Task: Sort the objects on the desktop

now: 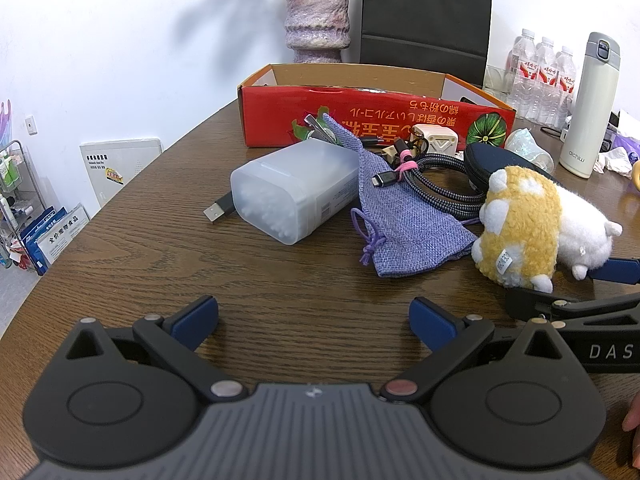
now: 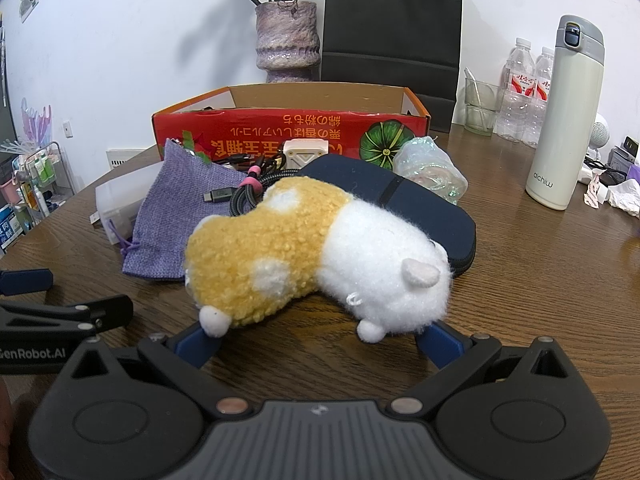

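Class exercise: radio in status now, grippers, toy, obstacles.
Left gripper open, empty. Right gripper open, straddling plush toy, not closed. Toy leans on navy case.

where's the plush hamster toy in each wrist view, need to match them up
Left wrist view: the plush toy lies at the right, on the table beside the purple pouch, past the open left gripper.
Right wrist view: it fills the centre, lying between the fingers of the open right gripper.
Shared landmark: the red cardboard box stands behind the toy in both views.
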